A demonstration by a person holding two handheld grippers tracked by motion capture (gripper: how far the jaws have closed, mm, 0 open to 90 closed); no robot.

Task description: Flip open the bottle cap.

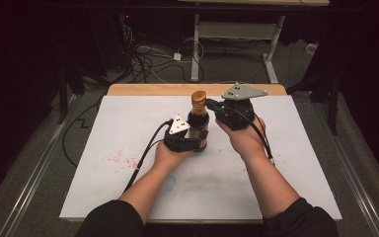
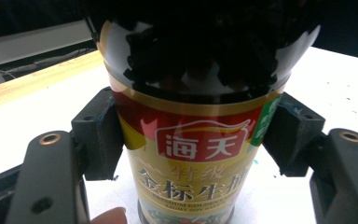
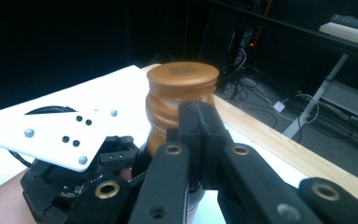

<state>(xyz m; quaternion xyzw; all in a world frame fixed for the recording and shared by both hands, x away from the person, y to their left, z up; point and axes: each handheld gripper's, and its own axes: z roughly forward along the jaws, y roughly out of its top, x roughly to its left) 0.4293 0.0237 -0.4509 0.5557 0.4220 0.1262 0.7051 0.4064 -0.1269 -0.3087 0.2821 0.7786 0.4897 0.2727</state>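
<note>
Left gripper (image 1: 199, 142) level around bottle (image 1: 198, 123), right gripper (image 1: 211, 104) beside cap (image 1: 198, 97).

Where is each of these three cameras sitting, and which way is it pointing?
High view: above the person's side, facing forward and down at the white table; both forearms show.
Left gripper view: on the left gripper, level with the label of the soy sauce bottle that its jaws clamp.
Right gripper view: on the right gripper, shut beside the bottle's gold cap; the left gripper is below.
All share the bottle.
</note>
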